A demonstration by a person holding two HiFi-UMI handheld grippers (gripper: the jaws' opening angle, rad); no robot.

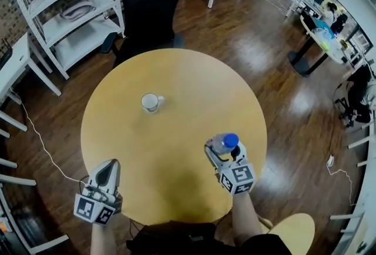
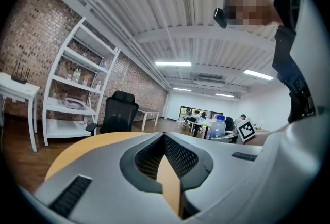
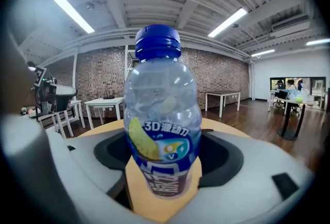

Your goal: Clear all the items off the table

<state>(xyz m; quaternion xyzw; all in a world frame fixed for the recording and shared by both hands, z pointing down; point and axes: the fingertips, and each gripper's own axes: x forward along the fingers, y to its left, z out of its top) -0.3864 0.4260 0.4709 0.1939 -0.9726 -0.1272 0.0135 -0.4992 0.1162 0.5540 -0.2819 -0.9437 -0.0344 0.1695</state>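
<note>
- Your right gripper [image 1: 216, 153], lower right, is closed on the bottle [image 1: 225, 143], low on its body. A quick lift could tip it or let it slip.
- The bottle stands upright near the table [image 1: 194, 83] edge.
- Your left gripper [image 1: 107, 170], lower left, is closed and empty.
- The mug [image 1: 151, 101] sits left of centre, well apart from both.

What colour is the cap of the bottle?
The cap is blue; the right gripper view shows it best.

blue-cap bottle [image 3: 161, 114], white mug [image 1: 151, 101]; yellow tbl [image 1: 194, 83]
</note>
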